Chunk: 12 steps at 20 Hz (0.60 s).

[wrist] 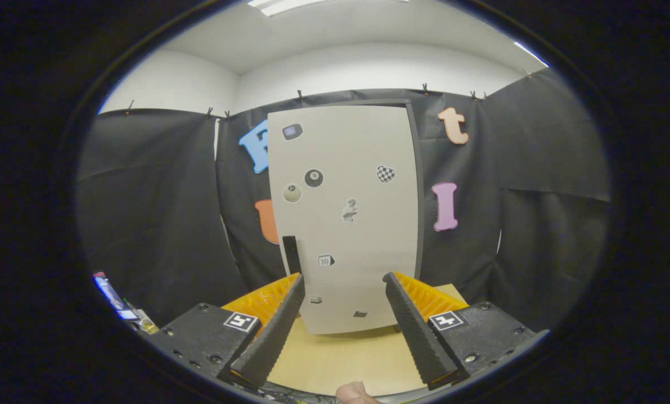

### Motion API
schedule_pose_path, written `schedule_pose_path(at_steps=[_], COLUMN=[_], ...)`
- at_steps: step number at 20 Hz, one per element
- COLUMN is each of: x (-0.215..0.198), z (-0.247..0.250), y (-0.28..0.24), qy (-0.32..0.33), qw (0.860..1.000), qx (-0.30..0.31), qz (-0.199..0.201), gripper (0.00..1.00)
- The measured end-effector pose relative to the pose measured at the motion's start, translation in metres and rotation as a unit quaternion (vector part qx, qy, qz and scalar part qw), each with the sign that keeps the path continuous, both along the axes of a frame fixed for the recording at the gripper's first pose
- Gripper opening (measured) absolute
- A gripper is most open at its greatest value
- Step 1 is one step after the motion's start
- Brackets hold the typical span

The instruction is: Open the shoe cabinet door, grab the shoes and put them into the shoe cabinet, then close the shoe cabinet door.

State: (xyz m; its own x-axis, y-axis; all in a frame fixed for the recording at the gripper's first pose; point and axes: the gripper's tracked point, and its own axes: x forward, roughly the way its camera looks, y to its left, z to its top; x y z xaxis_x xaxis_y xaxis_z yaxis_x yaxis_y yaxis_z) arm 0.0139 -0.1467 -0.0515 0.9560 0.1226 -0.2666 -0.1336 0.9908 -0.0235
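Note:
A tall pale shoe cabinet stands upright on a light wooden table, straight ahead of my fingers. Its door is shut and carries several small stickers. A dark vertical handle sits low on the door's left edge, just above my left fingertip. My gripper is open, its fingers spread wide with nothing between them, a short way in front of the cabinet's lower part.
Black cloth walls close in the booth behind and beside the cabinet. A fingertip shows at the near table edge below the fingers. Some small colourful items lie off to the left of the gripper body.

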Motion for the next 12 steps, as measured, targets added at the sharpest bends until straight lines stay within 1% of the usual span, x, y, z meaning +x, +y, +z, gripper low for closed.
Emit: schedule_pose_path(at_steps=[3,7,12], x=[-0.001,-0.001,-0.007], z=[-0.004,0.003,0.002], y=[0.004,0.003,0.014], qy=[0.012,-0.005,-0.007], qw=[1.0,1.0,1.0], qx=[-0.002,-0.014,-0.007], qz=[0.005,-0.002,0.007], gripper=[0.96,0.96,0.96])
